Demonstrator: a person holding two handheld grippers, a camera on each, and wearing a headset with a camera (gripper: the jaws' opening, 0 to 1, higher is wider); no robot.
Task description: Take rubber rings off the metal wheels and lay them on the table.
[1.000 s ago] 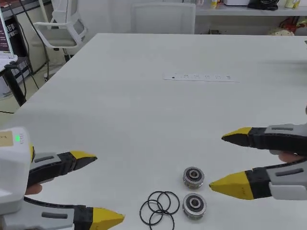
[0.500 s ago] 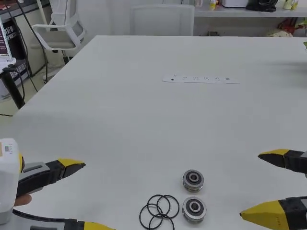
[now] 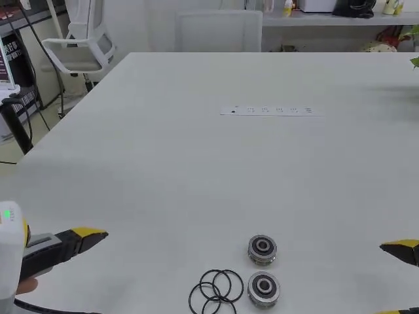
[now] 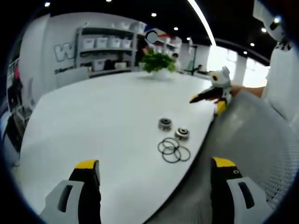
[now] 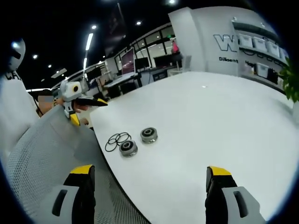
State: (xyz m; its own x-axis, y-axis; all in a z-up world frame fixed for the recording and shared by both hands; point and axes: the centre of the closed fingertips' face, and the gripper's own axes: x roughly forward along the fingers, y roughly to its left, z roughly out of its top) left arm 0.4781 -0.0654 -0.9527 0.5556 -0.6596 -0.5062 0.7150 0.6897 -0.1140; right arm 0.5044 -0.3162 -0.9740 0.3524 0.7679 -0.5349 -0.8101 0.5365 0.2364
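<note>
Between the two grippers, near the table's (image 3: 196, 163) edge closest to the person, the rubber rings (image 3: 216, 291) lie flat in a loose, overlapping cluster of about four thin black loops. They rest on the white surface just beside the nearer of the two metal wheels (image 3: 264, 288). Whether ring and wheel touch cannot be told. The second wheel sits just past the first, close to it but apart, and both lie flat with their dark hubs up. Whether either wheel carries a ring in its groove is too small to tell. The left gripper (image 4: 154, 163) is released: its yellow-tipped jaws stand wide apart with nothing between them, and the rings lie ahead of it, well apart from its tips, with the wheels just beyond the rings. The right gripper (image 5: 149, 170) is likewise released, jaws spread and empty. The wheels and rings lie ahead of it, toward its left jaw and well clear of both tips. Farther out, a socket strip (image 3: 270, 110) is set in the table top well beyond both grippers, a chair (image 3: 219, 29) stands at the far edge, and a potted plant (image 4: 156, 60) sits on the table far ahead of the left gripper.
</note>
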